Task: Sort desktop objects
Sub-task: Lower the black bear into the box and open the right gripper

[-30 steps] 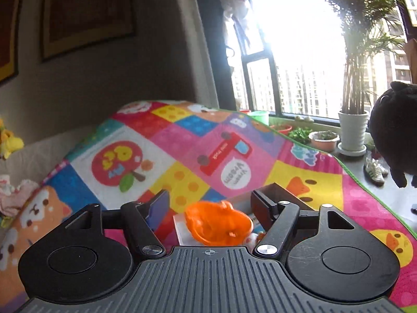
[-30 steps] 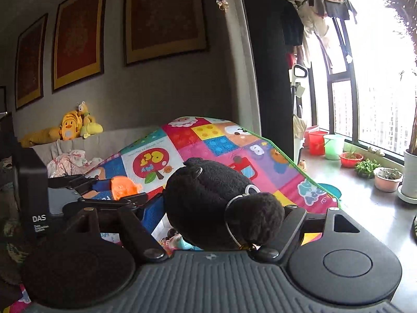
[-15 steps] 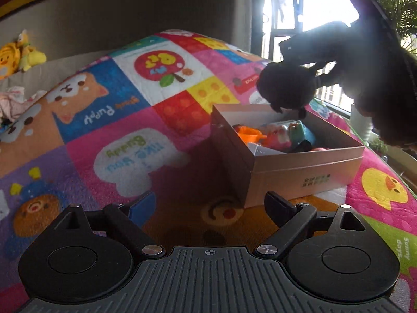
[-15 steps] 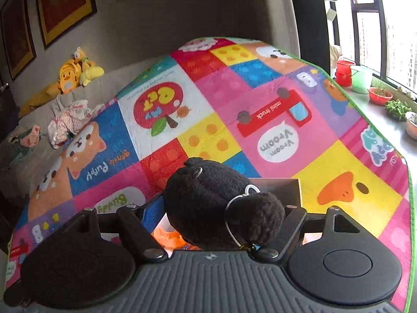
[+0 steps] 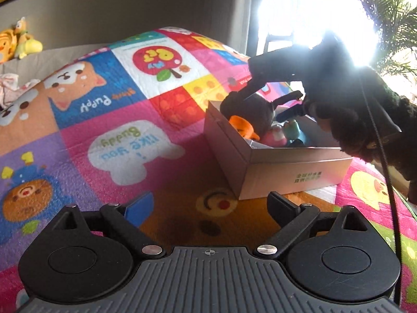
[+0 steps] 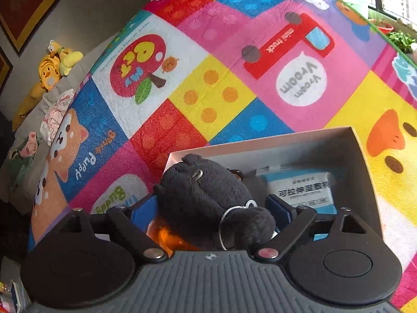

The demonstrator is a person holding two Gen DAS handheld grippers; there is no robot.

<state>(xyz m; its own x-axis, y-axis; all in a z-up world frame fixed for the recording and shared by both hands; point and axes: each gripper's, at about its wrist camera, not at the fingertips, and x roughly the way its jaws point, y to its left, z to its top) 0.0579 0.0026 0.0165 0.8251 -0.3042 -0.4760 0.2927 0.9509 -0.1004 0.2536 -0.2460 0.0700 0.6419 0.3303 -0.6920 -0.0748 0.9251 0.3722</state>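
L gripper (image 5: 209,206) jaws opening, nothing between. R gripper (image 6: 211,208) angled down, jaws opening, plush (image 6: 208,198) between.

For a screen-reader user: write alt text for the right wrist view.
The right gripper, jaws opening, straddles a black plush toy lowered into an open cardboard box on a colourful play mat. A light blue packet and something orange lie inside.

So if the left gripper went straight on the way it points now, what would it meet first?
Probably the play mat: the left gripper points at bare mat, with the cardboard box slightly to the right.
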